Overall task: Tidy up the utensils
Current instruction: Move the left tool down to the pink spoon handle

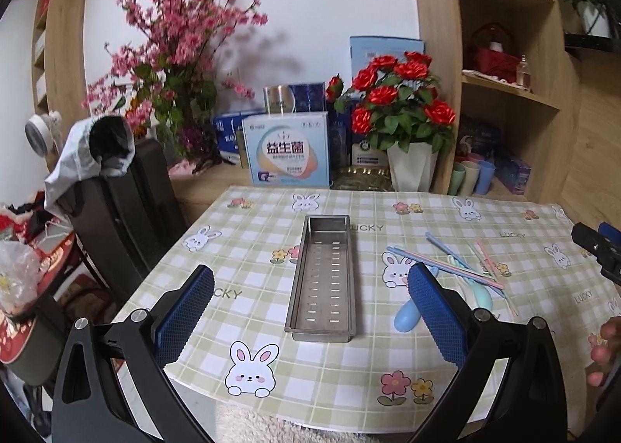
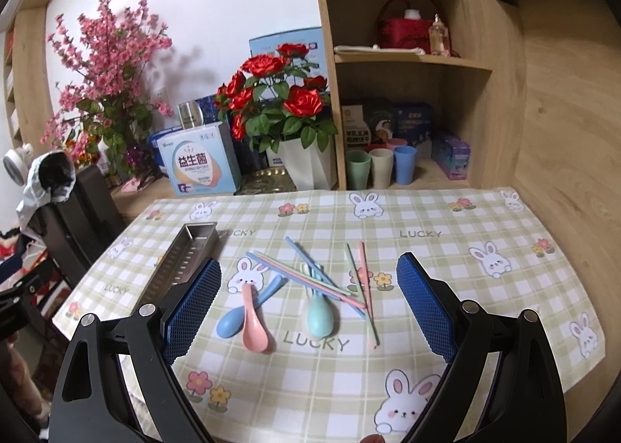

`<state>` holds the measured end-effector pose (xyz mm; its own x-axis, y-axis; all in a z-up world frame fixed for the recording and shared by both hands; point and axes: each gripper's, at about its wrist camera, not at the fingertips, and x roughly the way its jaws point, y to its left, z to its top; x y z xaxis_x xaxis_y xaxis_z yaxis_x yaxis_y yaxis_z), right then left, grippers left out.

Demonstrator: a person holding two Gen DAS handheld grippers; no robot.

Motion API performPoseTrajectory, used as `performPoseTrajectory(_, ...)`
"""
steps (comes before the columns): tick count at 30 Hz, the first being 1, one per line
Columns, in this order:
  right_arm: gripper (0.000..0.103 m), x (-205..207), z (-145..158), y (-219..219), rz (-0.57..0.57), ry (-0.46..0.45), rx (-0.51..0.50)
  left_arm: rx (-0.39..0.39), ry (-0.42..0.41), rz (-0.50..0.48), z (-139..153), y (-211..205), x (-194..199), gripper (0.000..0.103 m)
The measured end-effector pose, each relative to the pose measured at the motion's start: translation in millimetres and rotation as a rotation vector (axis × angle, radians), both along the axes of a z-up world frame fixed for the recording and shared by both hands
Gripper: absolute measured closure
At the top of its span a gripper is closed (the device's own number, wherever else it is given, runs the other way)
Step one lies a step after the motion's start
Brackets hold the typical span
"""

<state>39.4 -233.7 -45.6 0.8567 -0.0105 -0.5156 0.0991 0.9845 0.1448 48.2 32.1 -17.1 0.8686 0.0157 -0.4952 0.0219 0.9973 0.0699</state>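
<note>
Both grippers hang above the table with their jaws spread wide and nothing between them: the left gripper point(image 1: 310, 307) faces the long metal tray point(image 1: 324, 276), and the right gripper point(image 2: 308, 295) faces the loose utensils. On the checked tablecloth point(image 2: 446, 288), to the right of the tray, lie a blue spoon point(image 2: 238, 317), a pink spoon point(image 2: 254, 328), a green spoon point(image 2: 320, 317) and several pastel chopsticks point(image 2: 330, 280), crossing each other in a heap.

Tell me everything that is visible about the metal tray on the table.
The metal tray is a long, narrow rectangular trough that looks like brushed stainless steel, with low upright walls and rows of small slots in its floor. It holds nothing. It lies flat on the checked tablecloth, with its long side running away from the camera, to the left of the spoons and chopsticks, and touches none of them.
</note>
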Motion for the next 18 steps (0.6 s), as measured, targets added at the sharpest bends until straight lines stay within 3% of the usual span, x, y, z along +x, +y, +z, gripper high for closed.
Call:
performPoseTrajectory(7, 0.014, 44.6, -32.4, -3.5, 0.046, 0.114, 0.040, 0.032, 0.056, -0.070, -26.9, -7.0, 32.4, 0.005)
performPoseTrajectory(10, 0.014, 60.9, -46.3, -1.6, 0.013, 0.181, 0.002, 0.007, 0.085, -0.105, -35.8, -14.6, 46.2, 0.006)
performPoseTrajectory(15, 0.014, 71.3, -72.4, -6.8, 0.000, 0.235, 0.044, 0.008, 0.126, -0.139, -52.6, -35.0, 71.2, 0.007)
performPoseTrajectory(18, 0.014, 74.2, -85.3, -13.2, 0.014, 0.248, 0.063, -0.004, 0.182, -0.165, -66.4, -48.4, 85.7, 0.014)
